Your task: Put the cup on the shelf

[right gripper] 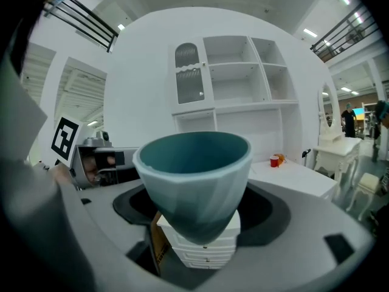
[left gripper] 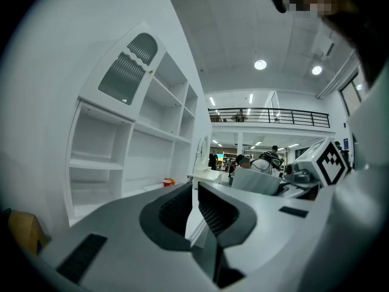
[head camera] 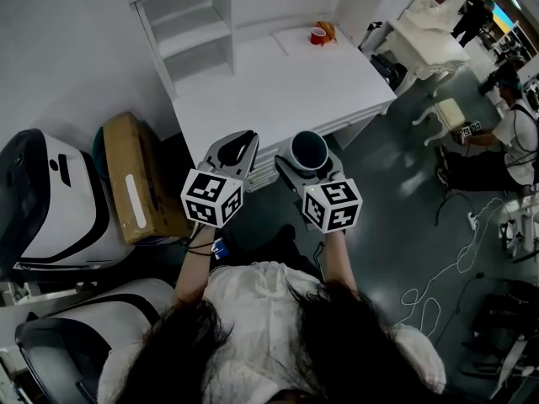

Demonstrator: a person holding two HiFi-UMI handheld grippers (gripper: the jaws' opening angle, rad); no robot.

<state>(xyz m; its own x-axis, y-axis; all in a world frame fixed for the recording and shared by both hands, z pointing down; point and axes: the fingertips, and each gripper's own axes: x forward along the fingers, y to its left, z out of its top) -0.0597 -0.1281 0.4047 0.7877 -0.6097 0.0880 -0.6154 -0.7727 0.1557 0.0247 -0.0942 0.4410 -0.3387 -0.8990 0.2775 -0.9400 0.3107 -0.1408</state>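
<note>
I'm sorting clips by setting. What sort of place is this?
Probably a big indoor hall staged as a room for recording: a white desk with shelf unit, a balcony railing overhead, and loose cables on the floor.

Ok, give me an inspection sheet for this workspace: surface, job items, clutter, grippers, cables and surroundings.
Surface: white desk, mostly bare.
Job's things: teal cup upright in the right hand-held gripper; shelf unit, open compartments look empty.
Clutter: red cup beside an orange item at the desk's far end.
Grippers: right shut on the teal cup; left hand-held gripper shut, empty.
Cables: white cable looped on the floor.
Surroundings: cardboard box left of the desk; white dressing table and a person to the right.
</note>
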